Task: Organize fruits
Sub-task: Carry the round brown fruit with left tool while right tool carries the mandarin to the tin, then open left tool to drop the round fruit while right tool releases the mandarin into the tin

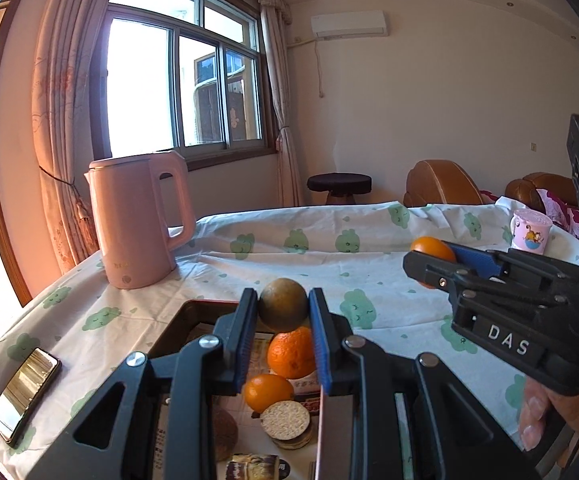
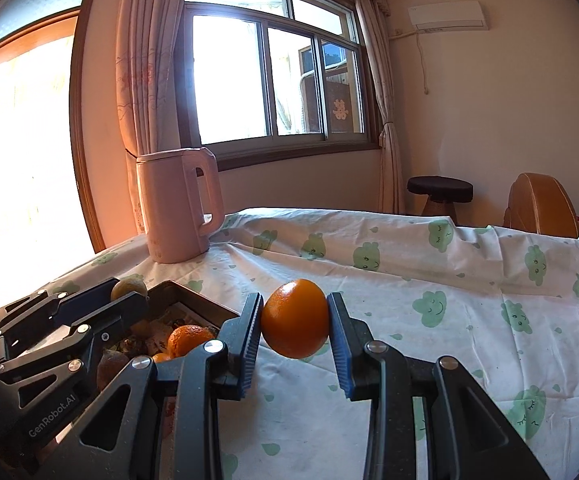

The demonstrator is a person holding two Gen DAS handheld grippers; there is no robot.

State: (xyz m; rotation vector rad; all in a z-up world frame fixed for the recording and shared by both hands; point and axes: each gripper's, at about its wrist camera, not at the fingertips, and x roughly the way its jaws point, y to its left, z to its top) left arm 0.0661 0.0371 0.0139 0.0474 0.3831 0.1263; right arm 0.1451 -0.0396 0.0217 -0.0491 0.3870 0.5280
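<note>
My left gripper [image 1: 282, 306] is shut on a round green-brown fruit [image 1: 282, 304] and holds it above a dark tray [image 1: 177, 320]. In the tray lie two oranges [image 1: 291, 354], a smaller one [image 1: 267, 392] and round crackers [image 1: 285, 420]. My right gripper [image 2: 294, 316] is shut on an orange [image 2: 294, 318] and holds it above the tablecloth, right of the tray [image 2: 205, 300]. The right gripper also shows in the left wrist view [image 1: 433, 258], with its orange [image 1: 429, 247]. The left gripper also shows in the right wrist view [image 2: 129, 292], holding the green-brown fruit [image 2: 127, 288].
A pink kettle [image 1: 137, 216] stands at the table's back left. A phone [image 1: 25, 392] lies near the left edge. A pink cartoon mug [image 1: 529, 232] stands at the right. The table wears a white cloth with green clouds [image 2: 409, 280]. Leather chairs [image 1: 441, 184] stand behind.
</note>
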